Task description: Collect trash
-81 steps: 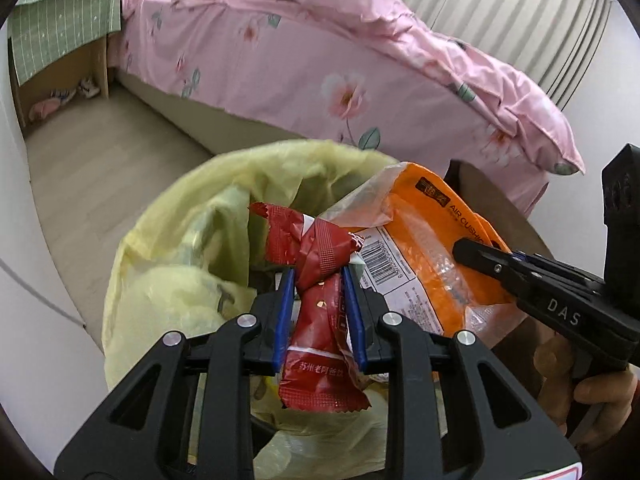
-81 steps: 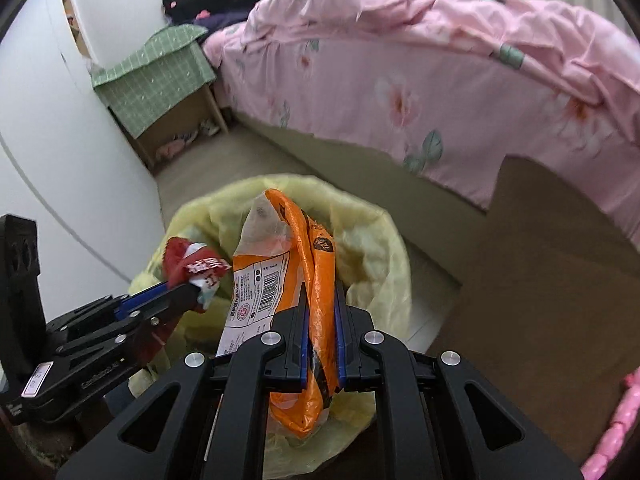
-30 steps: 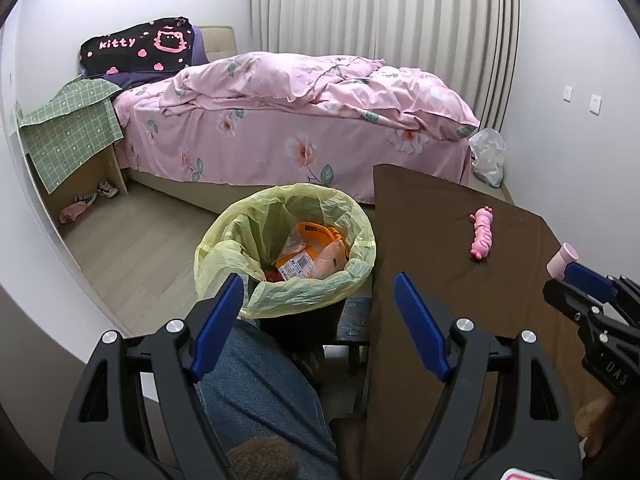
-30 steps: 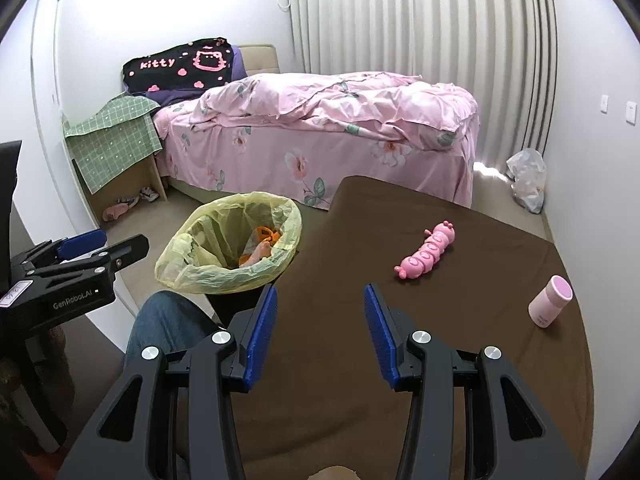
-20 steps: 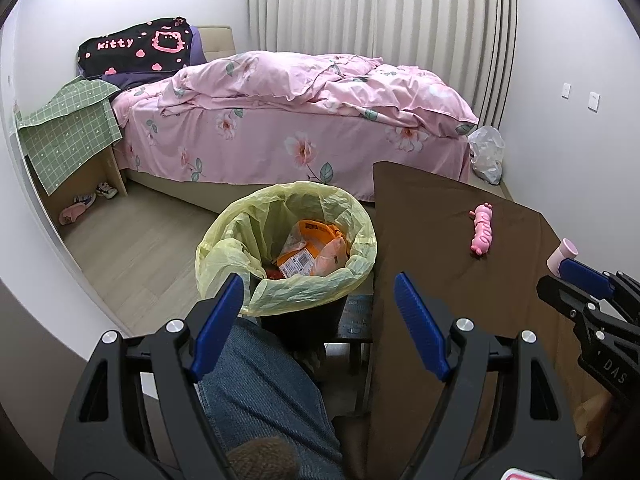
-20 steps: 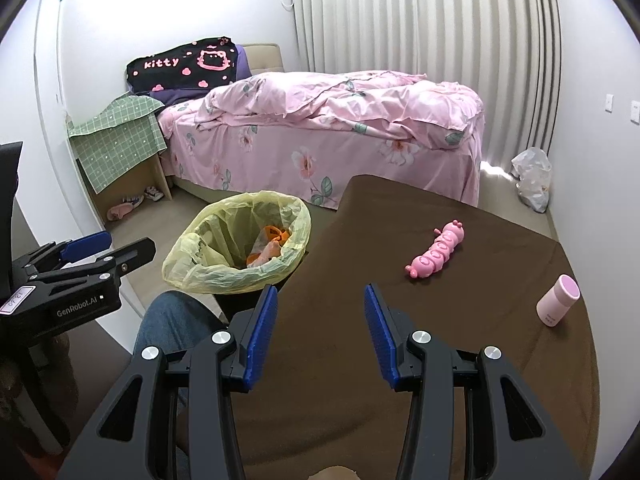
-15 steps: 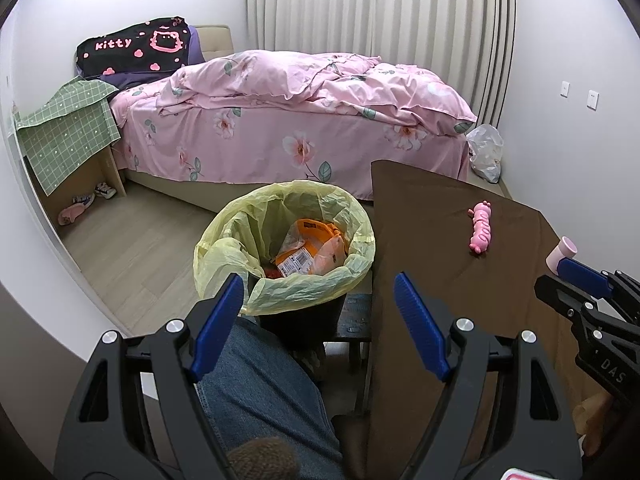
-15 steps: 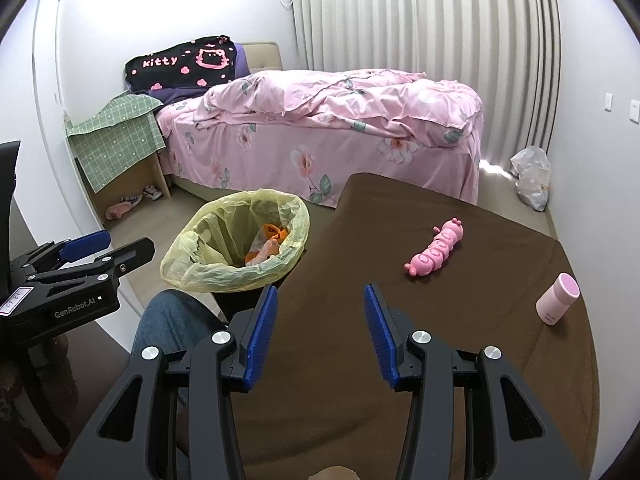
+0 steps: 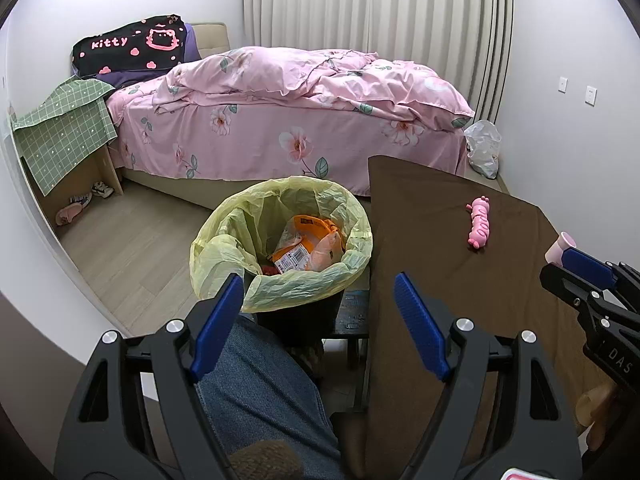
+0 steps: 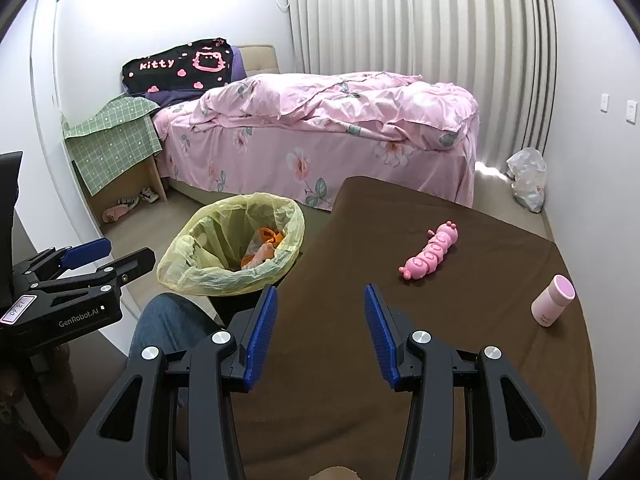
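A bin with a yellow liner (image 9: 224, 248) stands left of the brown table (image 9: 440, 280); it also shows in the right wrist view (image 10: 188, 268). An orange wrapper (image 9: 308, 240) and a red wrapper (image 9: 270, 270) lie inside it; the orange wrapper also shows in the right wrist view (image 10: 264, 254). My left gripper (image 9: 318, 300) is open and empty, held back above my knee, near the bin. My right gripper (image 10: 318, 312) is open and empty over the table's near part.
A pink caterpillar toy (image 10: 430, 256) and a pink cup (image 10: 552, 300) lie on the table. A pink bed (image 9: 300, 120) stands behind the bin. A green-covered nightstand (image 9: 64, 136) is at the left. A white plastic bag (image 10: 528, 180) sits on the floor by the curtain.
Both grippers held wrappers over the bin, then let them go into it and pulled back. In the last second both stay open and hardly move.
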A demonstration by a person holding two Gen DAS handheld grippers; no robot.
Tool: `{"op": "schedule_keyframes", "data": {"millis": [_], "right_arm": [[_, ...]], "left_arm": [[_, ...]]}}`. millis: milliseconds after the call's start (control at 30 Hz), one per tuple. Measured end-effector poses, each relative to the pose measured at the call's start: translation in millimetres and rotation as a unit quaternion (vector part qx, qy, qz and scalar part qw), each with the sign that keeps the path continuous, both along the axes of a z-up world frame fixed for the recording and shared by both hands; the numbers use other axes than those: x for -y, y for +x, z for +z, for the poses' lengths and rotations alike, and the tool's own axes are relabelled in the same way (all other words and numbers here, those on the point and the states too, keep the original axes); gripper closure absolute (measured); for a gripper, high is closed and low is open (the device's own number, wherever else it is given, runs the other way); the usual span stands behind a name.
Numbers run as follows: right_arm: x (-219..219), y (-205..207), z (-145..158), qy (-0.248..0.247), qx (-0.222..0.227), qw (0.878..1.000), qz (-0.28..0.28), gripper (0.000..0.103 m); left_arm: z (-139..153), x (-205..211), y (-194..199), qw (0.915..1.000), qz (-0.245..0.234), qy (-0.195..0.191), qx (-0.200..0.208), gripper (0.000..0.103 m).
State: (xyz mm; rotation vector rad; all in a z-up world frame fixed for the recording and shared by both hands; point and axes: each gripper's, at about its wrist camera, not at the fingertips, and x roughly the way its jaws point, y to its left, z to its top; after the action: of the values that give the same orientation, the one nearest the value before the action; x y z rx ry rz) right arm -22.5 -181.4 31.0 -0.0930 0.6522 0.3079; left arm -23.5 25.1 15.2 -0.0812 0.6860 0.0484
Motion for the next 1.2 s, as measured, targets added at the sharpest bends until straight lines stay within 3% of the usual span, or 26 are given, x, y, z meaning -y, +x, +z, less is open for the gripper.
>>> {"op": "schedule_keyframes", "data": {"millis": [1200], "right_arm": [[1.3,2.0,1.1,-0.007,0.000,1.000,0.000,0.060]], "left_arm": [[-3.7,-3.4,5.0,0.9999,-0.011,-0.003,-0.001,0.029]]}}
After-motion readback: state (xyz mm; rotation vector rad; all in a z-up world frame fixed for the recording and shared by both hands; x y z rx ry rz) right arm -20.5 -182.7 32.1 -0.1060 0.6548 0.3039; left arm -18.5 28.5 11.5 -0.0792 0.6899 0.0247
